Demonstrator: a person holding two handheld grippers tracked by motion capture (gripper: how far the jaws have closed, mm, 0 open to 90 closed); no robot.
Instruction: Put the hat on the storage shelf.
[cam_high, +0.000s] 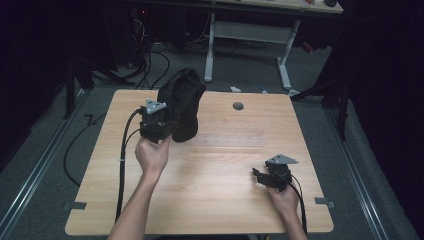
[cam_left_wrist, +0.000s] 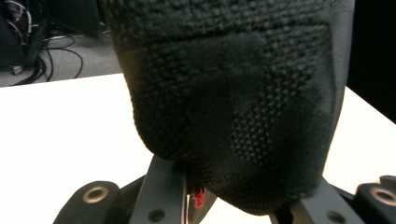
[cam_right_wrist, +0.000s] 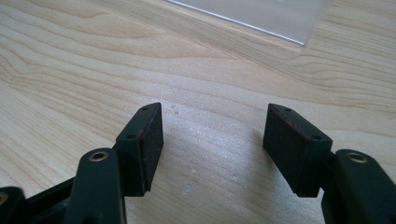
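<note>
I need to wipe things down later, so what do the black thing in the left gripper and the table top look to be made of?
Black thing: soft knitted fabric, matte; a woven bumpy texture shows close up. Table top: light wood or wood-look laminate, smooth; grain lines show.

surface: light wooden table (cam_high: 210, 200) | on it: clear sheet (cam_high: 230, 140), black knit bag (cam_high: 182, 102)

A shoe (cam_high: 181, 105) stands on end on the table (cam_high: 210, 200), in its far left part, well in from the left edge. The left gripper (cam_high: 156, 122) is just beside it on the near left side, touching it. A clear sheet (cam_high: 227, 141) lies flat on the table to the right of the shoe, near the middle. A round hole (cam_high: 238, 106) sits behind that sheet, close to the far edge. The right gripper (cam_high: 262, 177) is near the near right corner, well apart from the shoe.
</note>
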